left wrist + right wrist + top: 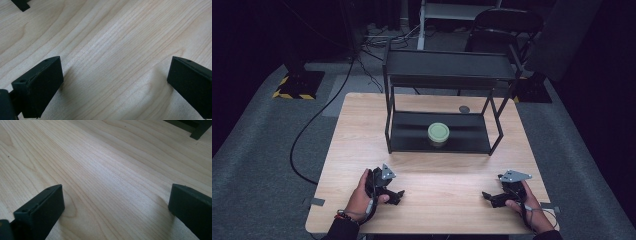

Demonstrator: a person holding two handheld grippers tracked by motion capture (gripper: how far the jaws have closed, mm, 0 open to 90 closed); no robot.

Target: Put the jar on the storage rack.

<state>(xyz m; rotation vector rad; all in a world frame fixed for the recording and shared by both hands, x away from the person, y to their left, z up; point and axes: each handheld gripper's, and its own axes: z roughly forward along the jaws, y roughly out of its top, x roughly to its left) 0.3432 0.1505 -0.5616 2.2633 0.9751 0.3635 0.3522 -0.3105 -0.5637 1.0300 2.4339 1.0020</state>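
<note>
I found the left gripper (398,196) resting near-left on the light wooden table (442,200), jaws wide apart, empty. The pale green round-lidded jar (438,134) stood far-centre on the black metal rack's lower shelf (412,140). The right gripper (488,197) was likewise wide, empty.

From my station I note a light wooden table (362,130) standing on grey carpet (257,150). Beyond it the room is dark. A black folding chair (504,25) stands behind the table, and cables (377,40) trail across the floor. A black base with yellow-black hazard tape (298,85) sits far left. Pale shelving (452,10), possibly a metal frame, shows at the top.
</note>
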